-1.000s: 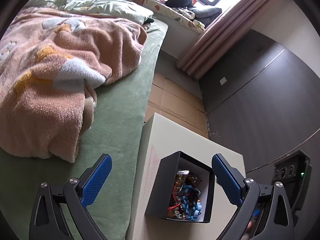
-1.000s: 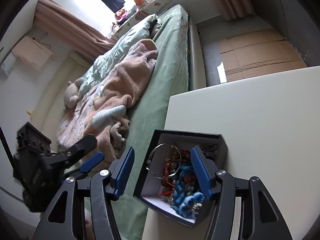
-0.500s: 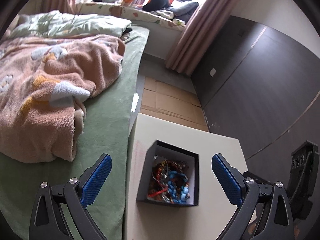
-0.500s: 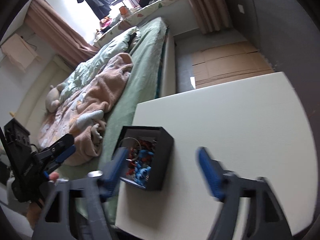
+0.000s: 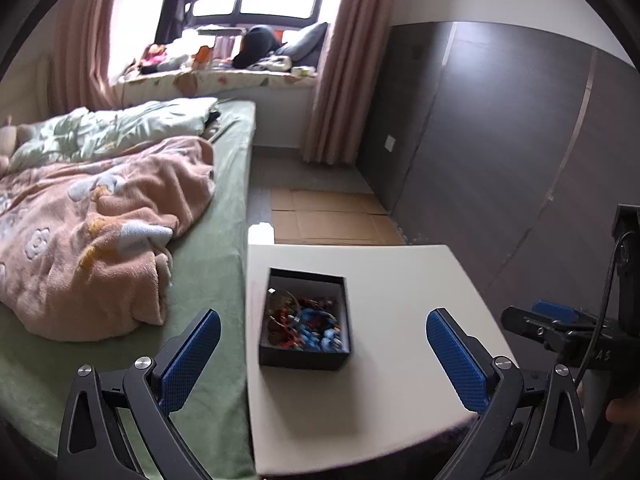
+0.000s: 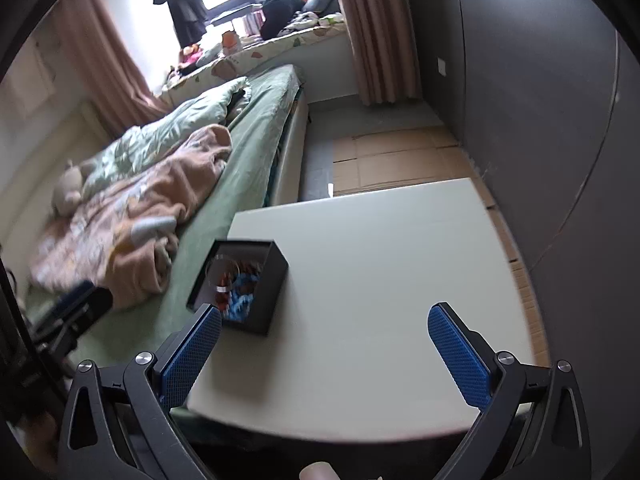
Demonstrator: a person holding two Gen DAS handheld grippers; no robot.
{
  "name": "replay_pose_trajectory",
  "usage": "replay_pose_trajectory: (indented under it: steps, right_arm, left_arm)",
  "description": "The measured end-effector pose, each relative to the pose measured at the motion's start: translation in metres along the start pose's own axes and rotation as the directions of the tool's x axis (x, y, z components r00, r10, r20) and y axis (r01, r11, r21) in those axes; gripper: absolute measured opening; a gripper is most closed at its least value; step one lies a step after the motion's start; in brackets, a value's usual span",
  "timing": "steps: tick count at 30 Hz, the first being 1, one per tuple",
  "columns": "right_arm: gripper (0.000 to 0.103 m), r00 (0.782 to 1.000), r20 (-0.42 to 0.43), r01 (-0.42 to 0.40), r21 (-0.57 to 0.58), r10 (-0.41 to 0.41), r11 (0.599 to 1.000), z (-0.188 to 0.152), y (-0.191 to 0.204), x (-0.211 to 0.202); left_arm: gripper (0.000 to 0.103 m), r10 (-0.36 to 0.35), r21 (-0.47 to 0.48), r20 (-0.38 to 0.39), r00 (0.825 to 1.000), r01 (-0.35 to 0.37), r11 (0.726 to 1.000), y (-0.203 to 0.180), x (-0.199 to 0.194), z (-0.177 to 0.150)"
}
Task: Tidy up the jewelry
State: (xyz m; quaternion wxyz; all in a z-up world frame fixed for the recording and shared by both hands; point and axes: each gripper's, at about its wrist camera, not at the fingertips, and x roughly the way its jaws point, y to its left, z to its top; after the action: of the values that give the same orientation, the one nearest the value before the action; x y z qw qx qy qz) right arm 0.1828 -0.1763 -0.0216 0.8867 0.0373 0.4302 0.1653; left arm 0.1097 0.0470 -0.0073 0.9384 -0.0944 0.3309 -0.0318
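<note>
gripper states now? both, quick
Left gripper: open, holding nothing, above the table, short of the box.
Right gripper: open, holding nothing, above the table, right of the box.

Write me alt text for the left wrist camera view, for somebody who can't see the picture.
An open black box of tangled red and blue beaded jewelry sits on a white table, framed by the wide-open blue-padded fingers of the left gripper. A bed with a pink blanket lies left; the right gripper shows at the right edge.
</note>
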Motion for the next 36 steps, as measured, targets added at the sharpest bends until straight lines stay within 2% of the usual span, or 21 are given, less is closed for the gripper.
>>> replay_pose_trajectory:
  steps: [6, 13, 20, 27, 29, 36]
  right_arm:
    - [0.103, 0.998, 0.026, 0.051, -0.065, -0.05, 0.997, -0.028, 0.001, -0.042]
    - [0.103, 0.992, 0.08, 0.1, -0.089, -0.093, 0.991, -0.058, -0.006, -0.076]
    - [0.103, 0.99, 0.112, 0.091, -0.077, -0.082, 0.993, -0.078, -0.014, -0.097]
    - [0.103, 0.982, 0.17, 0.089, -0.048, -0.08, 0.995, -0.092, -0.023, -0.105]
    - [0.103, 0.984, 0.16, 0.09, -0.04, -0.083, 0.995, -0.094, -0.025, -0.102]
    - [0.103, 0.982, 0.177, 0.069, -0.017, -0.065, 0.997, -0.098, -0.028, -0.103]
  left_arm:
    - [0.103, -0.01, 0.059, 0.0, 1.0, 0.01, 0.998, -0.023, -0.029, -0.017]
    - [0.103, -0.007, 0.112, 0.001, 1.0, 0.007, 0.994, -0.036, -0.049, -0.037]
    - [0.103, 0.0, 0.15, 0.04, 0.999, -0.006, 0.989, -0.036, -0.067, -0.049]
    - [0.103, 0.018, 0.122, 0.1, 0.995, -0.03, 0.992, -0.026, -0.074, -0.062]
    - [0.103, 0.026, 0.119, 0.11, 0.994, -0.039, 0.992, -0.025, -0.075, -0.063]
    - [0.103, 0.05, 0.094, 0.084, 0.995, -0.058, 0.994, -0.024, -0.067, -0.065]
